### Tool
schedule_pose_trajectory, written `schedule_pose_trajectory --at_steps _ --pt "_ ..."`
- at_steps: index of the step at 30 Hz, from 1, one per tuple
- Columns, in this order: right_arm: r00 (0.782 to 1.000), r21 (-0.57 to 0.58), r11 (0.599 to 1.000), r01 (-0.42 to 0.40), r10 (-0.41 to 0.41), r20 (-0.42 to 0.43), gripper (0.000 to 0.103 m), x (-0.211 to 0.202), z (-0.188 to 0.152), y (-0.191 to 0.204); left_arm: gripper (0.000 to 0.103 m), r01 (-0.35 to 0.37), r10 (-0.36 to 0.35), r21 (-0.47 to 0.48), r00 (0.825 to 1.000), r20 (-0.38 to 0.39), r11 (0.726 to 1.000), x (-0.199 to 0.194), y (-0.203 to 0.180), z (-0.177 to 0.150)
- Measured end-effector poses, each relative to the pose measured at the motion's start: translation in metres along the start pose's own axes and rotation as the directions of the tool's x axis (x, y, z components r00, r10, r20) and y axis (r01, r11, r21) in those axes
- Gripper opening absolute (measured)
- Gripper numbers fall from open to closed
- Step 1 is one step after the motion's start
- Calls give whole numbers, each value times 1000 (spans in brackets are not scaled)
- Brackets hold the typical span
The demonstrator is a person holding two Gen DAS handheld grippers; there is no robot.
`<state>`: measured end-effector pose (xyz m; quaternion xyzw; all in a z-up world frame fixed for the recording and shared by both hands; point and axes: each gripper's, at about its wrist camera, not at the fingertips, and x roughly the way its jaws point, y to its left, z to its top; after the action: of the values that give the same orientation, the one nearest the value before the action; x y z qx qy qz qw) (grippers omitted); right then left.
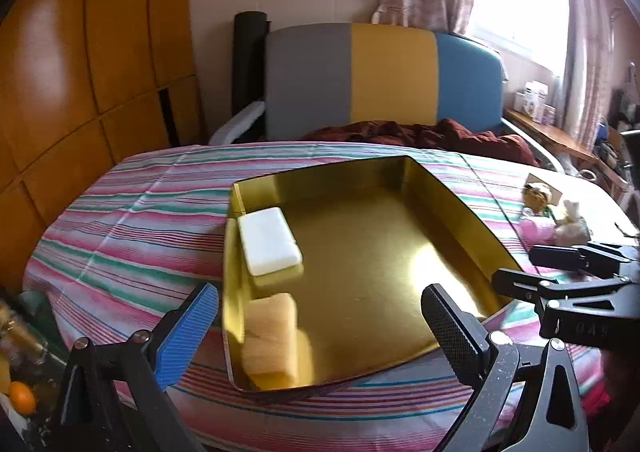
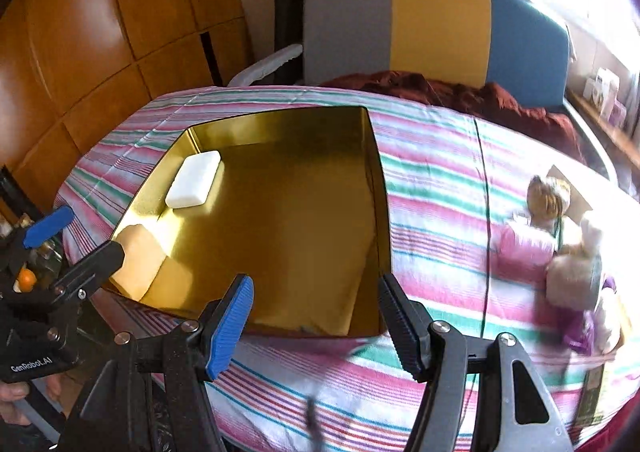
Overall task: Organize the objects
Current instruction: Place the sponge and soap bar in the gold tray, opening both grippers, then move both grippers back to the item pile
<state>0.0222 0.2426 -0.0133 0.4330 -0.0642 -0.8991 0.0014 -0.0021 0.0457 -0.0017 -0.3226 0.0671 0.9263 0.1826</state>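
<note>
Left wrist view: left gripper [image 1: 320, 328] gapes wide, empty, over the gold tin tray [image 1: 452, 192]. Yellow sponge [image 1: 272, 336] at seven o'clock inside, white soap bar [image 1: 269, 240] beyond. Right gripper [image 2: 316, 322] stands half-open, empty; doll [image 2: 536, 220] at three o'clock.

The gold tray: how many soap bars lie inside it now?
2. A white soap bar lies by the left wall of the gold tray, toward the far end. A yellowish soap bar lies by the same wall, at the near corner. None seems hidden.
</note>
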Motion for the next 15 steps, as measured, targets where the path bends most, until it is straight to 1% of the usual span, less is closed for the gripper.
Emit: schedule_pose_trajectory --at_steps 2,3,6,10,13,15 --pt "1000 33 999 -16 16 -8 66 -1 -2 -11 102 10 -10 4 1000 -2 1000 0 -3 -1" --pt "1000 52 998 -24 25 -12 68 -1 -4 -18 102 17 -17 10 1000 -4 1000 1 -6 0" --pt "999 108 994 -22 25 -30 71 -3 -8 -39 102 32 -31 29 999 -4 999 0 -12 0" --pt "999 166 985 36 -30 -39 71 -12 -14 -71 102 77 -77 55 997 -18 995 3 -22 1" --pt "994 195 975 103 -93 -57 71 -24 -16 -98 102 126 -124 79 992 -33 989 5 -31 1" --pt "985 212 963 166 -154 -75 71 -34 -17 -120 102 156 -153 99 987 -39 983 6 -39 1"
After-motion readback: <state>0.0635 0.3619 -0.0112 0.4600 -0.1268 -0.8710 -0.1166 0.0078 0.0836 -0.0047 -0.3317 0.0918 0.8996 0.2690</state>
